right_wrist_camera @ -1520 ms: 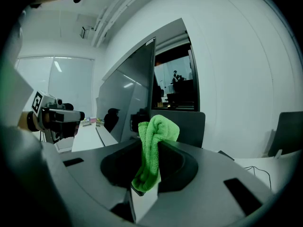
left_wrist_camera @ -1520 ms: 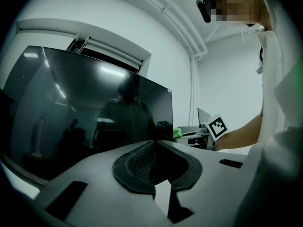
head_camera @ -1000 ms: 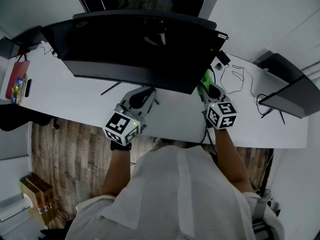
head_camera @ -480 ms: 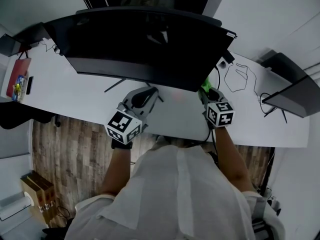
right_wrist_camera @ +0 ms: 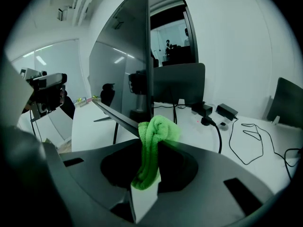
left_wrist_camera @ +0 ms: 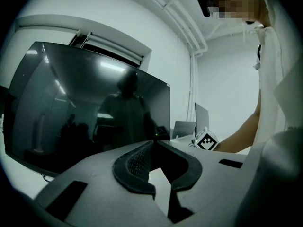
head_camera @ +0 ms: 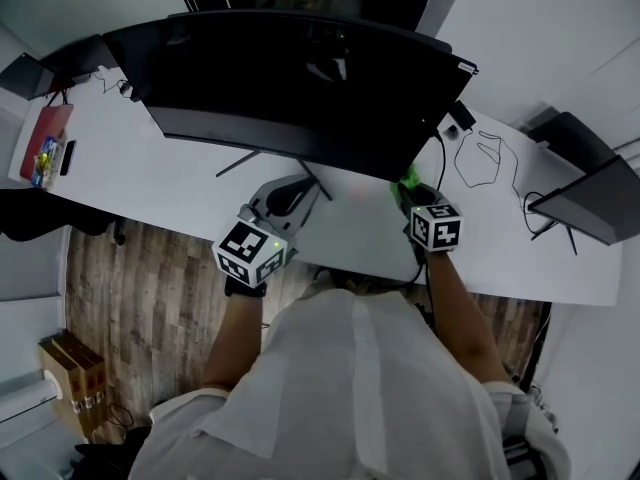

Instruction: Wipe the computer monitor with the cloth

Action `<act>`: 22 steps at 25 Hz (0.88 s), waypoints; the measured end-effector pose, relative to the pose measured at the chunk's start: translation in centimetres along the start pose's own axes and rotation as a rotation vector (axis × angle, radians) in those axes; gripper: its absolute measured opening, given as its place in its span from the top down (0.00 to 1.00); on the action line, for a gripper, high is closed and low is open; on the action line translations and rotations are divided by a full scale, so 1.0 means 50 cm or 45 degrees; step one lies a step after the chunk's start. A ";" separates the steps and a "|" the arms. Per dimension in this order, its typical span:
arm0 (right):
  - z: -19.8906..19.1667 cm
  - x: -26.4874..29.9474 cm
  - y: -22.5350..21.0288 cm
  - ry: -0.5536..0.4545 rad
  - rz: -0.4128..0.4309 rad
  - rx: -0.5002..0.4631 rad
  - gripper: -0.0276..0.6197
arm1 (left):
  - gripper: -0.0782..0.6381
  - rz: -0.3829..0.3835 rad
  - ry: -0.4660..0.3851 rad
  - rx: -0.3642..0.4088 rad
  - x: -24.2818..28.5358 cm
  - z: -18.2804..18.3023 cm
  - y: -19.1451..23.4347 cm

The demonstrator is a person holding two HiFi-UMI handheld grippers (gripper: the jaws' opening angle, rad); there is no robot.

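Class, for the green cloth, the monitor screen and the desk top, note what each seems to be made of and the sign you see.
The green cloth: soft looped fabric, likely microfibre; fuzzy, bunched folds. The monitor screen: glossy dark glass or plastic panel; it mirrors ceiling lights and figures. The desk top: smooth white surface, probably laminate; material uncertain.

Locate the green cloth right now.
The green cloth is clamped in the right gripper, centre-right in the head view, beside the monitor's lower right corner above the white desk.
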State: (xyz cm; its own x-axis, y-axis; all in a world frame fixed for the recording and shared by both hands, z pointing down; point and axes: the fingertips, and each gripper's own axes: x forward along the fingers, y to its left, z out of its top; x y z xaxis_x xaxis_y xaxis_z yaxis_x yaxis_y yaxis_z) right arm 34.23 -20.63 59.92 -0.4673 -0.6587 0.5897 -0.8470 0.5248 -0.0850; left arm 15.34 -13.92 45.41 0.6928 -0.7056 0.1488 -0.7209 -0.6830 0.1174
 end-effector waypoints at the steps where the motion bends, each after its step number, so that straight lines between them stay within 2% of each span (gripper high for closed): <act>1: -0.007 -0.001 0.003 0.017 0.008 0.004 0.85 | 0.85 0.003 0.003 -0.001 -0.002 -0.001 -0.005; 12: -0.030 -0.020 0.038 0.127 0.132 0.050 0.85 | 0.85 0.050 0.005 -0.004 -0.005 0.010 -0.067; 22: -0.029 -0.021 0.063 0.146 0.200 0.045 0.85 | 0.85 0.115 0.017 0.004 -0.041 0.008 -0.081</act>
State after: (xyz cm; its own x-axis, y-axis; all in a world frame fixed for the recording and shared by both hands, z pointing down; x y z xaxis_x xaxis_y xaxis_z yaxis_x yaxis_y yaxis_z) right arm 32.39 -17.51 60.18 -0.5640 -0.5039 0.6542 -0.7755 0.5955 -0.2099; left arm 16.82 -9.77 44.25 0.6249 -0.7617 0.1714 -0.7801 -0.6175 0.1003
